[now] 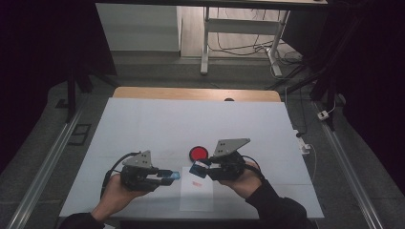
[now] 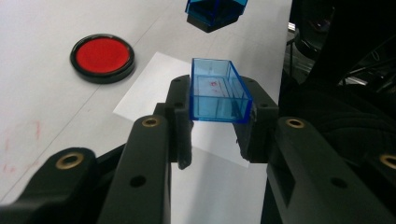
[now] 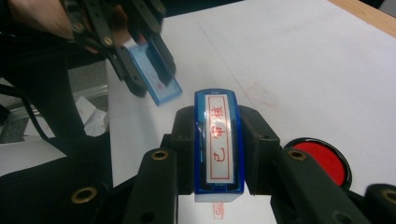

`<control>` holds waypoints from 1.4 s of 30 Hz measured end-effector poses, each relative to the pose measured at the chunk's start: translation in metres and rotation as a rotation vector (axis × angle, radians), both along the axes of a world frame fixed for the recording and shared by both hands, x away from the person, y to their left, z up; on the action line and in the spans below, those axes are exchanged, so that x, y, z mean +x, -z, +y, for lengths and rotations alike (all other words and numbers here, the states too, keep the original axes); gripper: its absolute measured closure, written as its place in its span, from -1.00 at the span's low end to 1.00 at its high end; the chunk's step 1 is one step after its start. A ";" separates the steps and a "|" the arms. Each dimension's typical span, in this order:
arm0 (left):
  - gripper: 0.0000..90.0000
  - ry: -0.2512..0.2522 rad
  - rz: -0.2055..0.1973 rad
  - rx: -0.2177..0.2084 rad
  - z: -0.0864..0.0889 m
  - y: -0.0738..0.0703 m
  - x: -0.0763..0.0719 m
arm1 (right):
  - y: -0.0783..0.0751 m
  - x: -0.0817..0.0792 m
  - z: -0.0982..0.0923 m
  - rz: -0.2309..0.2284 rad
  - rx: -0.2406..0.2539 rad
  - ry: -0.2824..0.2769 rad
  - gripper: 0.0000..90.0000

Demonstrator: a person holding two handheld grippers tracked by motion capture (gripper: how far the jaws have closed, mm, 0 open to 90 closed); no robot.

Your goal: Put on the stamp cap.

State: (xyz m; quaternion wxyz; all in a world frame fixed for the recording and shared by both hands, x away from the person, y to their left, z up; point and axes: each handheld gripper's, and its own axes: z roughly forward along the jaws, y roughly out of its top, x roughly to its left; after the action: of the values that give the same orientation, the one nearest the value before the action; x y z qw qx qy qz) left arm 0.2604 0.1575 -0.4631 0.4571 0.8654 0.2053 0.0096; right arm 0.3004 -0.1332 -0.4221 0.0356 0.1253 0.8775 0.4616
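Closest to the camera up top are the person's two forearms coming in from 6 o'clock, one gripper in each hand. Left gripper [image 1: 165, 177] has its jaws pinched on a clear blue cap [image 2: 218, 91], basically a little open-sided box, held by its two long sides with the hollow facing up in the left gripper view. Right gripper [image 1: 200, 168] is clamped on the blue stamp [image 3: 218, 144], squeezing its flanks; in the right gripper view you're looking straight at the stamp face, red characters inside a red rectangle on a white pad.

So both jaw pairs are closed on something, nothing spread. Cap and stamp are near each other but apart, both off the table, tips pointed at each other over the sheet. From the right gripper view the cap sits at about 10 o'clock of the stamp.

Under them is a white paper sheet [image 1: 197, 194] with a small red stamped mark [image 1: 195, 182] on it. Round red ink pad [image 1: 198, 153] in a black rim sits on the table at roughly 12 o'clock from the sheet, just beside the right gripper.

Table [image 1: 143, 129] is white-topped with a wooden edge [image 1: 191, 93] at the far side. Room's dim: grey floor, a white desk frame [image 1: 206, 43] at 12 o'clock with cables [image 1: 239, 47] under it.
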 end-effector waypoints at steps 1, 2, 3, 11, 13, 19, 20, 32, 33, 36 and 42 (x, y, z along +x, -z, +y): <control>0.52 0.008 0.000 -0.001 -0.002 0.000 0.001 | 0.000 0.000 0.000 0.000 0.002 -0.001 0.55; 0.52 0.018 0.002 -0.005 -0.003 0.001 0.003 | -0.001 -0.001 0.000 0.002 0.003 -0.001 0.55; 0.52 0.026 0.001 -0.009 -0.005 0.001 0.004 | -0.001 -0.001 0.000 0.000 0.008 -0.004 0.55; 0.52 0.094 0.007 -0.008 -0.017 0.006 0.013 | -0.003 -0.003 0.002 0.000 0.037 -0.032 0.55; 0.52 0.111 0.000 -0.007 -0.019 0.006 0.014 | -0.003 -0.003 0.002 -0.001 0.038 -0.040 0.55; 0.53 0.179 -0.008 -0.018 -0.027 0.010 0.019 | -0.003 -0.005 0.004 -0.002 0.056 -0.079 0.55; 0.53 0.188 -0.009 -0.021 -0.028 0.011 0.020 | -0.003 -0.006 0.005 -0.002 0.060 -0.085 0.55; 0.53 0.275 -0.012 -0.053 -0.036 0.015 0.027 | -0.002 -0.010 0.010 0.004 0.070 -0.158 0.55; 0.53 0.279 -0.013 -0.053 -0.037 0.016 0.027 | -0.002 -0.010 0.011 0.003 0.067 -0.162 0.55; 0.53 0.291 -0.019 -0.052 -0.038 0.016 0.028 | -0.002 -0.011 0.011 0.003 0.070 -0.174 0.55; 0.53 0.334 -0.016 -0.096 -0.036 0.016 0.028 | -0.003 -0.011 0.011 0.009 0.076 -0.203 0.55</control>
State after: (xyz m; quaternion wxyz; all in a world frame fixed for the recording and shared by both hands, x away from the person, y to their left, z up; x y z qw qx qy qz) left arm 0.2886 0.1212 -0.4792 0.4947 0.8645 0.0551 -0.0695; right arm 0.2892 -0.1224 -0.4194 -0.0203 0.0391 0.8677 0.4952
